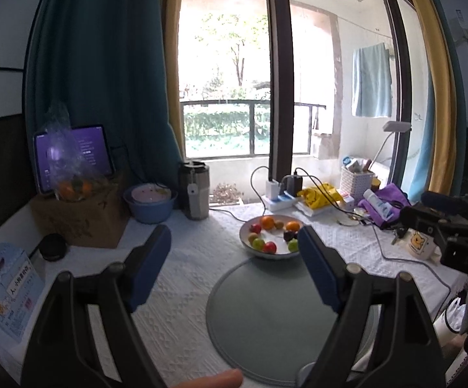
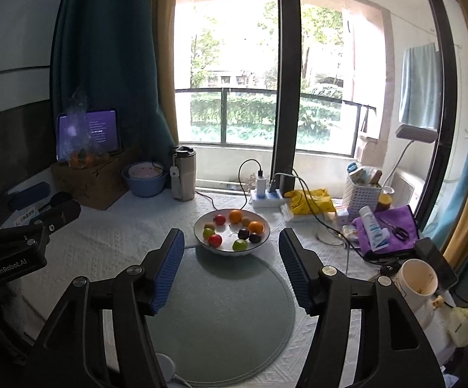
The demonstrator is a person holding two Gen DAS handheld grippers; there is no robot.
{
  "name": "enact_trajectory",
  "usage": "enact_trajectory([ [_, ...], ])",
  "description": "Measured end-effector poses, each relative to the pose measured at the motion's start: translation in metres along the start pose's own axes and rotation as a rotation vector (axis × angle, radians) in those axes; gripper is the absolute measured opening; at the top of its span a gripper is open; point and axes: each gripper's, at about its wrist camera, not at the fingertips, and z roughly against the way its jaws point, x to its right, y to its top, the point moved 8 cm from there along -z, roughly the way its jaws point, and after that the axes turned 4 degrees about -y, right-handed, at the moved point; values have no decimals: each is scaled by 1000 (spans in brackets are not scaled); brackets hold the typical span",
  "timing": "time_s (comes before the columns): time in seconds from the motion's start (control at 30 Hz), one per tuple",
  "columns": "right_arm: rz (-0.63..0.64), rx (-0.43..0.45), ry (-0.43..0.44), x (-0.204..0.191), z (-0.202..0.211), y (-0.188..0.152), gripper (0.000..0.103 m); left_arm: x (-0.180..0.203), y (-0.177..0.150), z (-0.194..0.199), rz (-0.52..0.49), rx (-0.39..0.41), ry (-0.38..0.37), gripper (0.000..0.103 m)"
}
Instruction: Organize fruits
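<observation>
Left wrist view: left gripper (image 1: 234, 260) jaws wide apart, nothing between them, above a round grey-green mat (image 1: 266, 323) on the white-clothed worktop (image 1: 182, 291). White bowl (image 1: 268, 236) of fruit sits at the mat's far edge; round fruit, no clear long axis. Right wrist view: right gripper (image 2: 230, 268) jaws parted, empty, aimed at the same bowl (image 2: 232, 231). Oranges (image 2: 235, 216), red (image 2: 215, 241), green (image 2: 239, 244) and dark fruit (image 2: 243, 233) inside. Metal tumbler (image 2: 183, 173) far left.
</observation>
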Motion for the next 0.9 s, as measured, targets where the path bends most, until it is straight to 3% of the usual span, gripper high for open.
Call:
enact_trajectory([
  [0.9, 2, 0, -6, 1, 1, 0, 65, 5, 2, 2, 6, 0, -29, 83],
])
